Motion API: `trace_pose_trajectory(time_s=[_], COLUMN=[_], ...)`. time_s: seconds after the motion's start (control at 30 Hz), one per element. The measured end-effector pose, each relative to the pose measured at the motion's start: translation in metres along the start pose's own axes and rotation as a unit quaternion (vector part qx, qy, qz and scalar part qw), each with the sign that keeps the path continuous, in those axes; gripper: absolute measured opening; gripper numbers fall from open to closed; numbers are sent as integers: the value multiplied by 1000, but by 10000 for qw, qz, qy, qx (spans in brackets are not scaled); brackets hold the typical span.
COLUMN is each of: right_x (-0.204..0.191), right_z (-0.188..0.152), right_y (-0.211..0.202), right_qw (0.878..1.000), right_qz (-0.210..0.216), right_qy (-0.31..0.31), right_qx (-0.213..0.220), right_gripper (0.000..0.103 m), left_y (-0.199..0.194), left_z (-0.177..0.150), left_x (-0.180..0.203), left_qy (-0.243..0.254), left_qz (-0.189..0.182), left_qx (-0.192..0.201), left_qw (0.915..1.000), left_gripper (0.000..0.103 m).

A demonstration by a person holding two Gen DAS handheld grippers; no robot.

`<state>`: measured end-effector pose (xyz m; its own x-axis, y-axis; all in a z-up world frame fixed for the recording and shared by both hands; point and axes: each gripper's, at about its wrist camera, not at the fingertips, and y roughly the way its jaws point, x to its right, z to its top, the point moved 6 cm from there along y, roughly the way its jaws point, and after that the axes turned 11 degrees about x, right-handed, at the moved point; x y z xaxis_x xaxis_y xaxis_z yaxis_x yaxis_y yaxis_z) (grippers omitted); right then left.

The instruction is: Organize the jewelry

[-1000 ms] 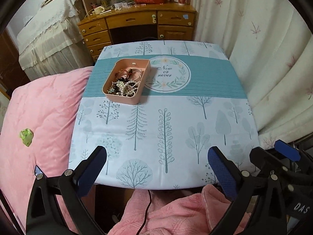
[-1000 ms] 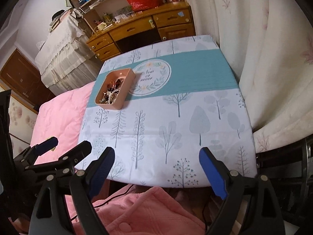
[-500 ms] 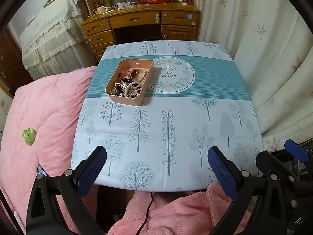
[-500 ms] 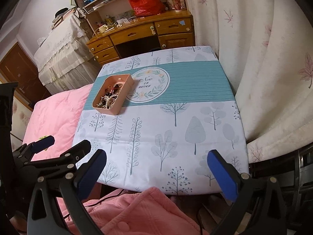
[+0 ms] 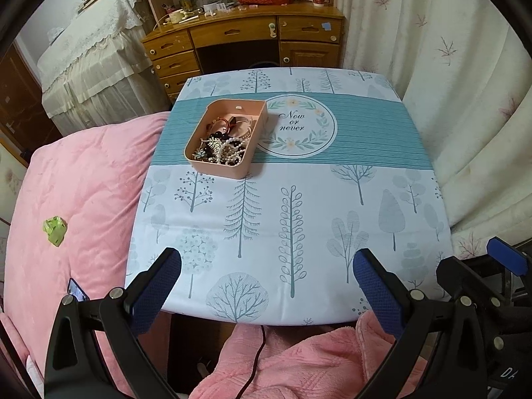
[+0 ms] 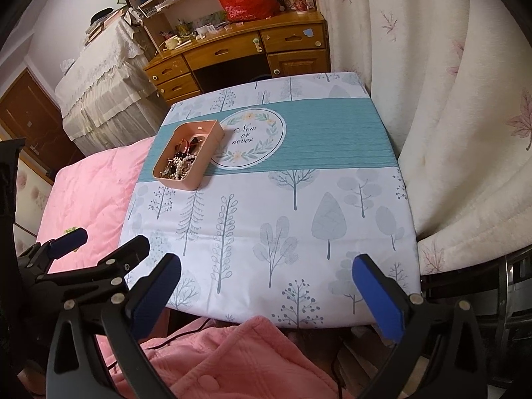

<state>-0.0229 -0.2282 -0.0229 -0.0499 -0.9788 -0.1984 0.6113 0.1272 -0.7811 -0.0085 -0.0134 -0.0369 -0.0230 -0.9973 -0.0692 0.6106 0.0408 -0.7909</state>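
A pink box (image 5: 257, 129) sits on the teal band at the table's far left, holding a tangled heap of jewelry (image 5: 221, 148): pearl strands, dark beads, bangles. It also shows in the right wrist view (image 6: 212, 153), with the jewelry (image 6: 179, 164) inside. My left gripper (image 5: 266, 286) is open and empty, over the table's near edge, far short of the box. My right gripper (image 6: 266, 286) is open and empty, over the near edge to the right. The left gripper's fingers (image 6: 129, 252) show at the lower left of the right wrist view.
The table (image 5: 332, 199) has a tree-print cloth. A pink quilted bed (image 5: 73, 193) with a green scrap (image 5: 55, 229) lies left. Cream curtains (image 5: 465, 83) hang right. A wooden desk (image 5: 242, 36) stands behind. Pink clothing (image 5: 299, 359) and a black cable (image 5: 256, 355) lie below.
Both grippers have drawn back and risen a little, so the table and box sit lower and nearer the frame's middle. Both stay open. The box has not moved.
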Motion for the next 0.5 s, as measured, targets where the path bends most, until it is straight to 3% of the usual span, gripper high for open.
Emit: trace_pose_trajectory(time_s=[0.5], right_x=[8], right_z=[0], right_y=[4], right_qw=[9999], right_qz=[-102], right_qy=[42], right_qx=[-46], right_gripper=[103], left_y=[1], left_z=[3], left_x=[3], left_qy=[111], left_qz=[16], left_qx=[-15], left_qw=[9999], left_gripper=[102])
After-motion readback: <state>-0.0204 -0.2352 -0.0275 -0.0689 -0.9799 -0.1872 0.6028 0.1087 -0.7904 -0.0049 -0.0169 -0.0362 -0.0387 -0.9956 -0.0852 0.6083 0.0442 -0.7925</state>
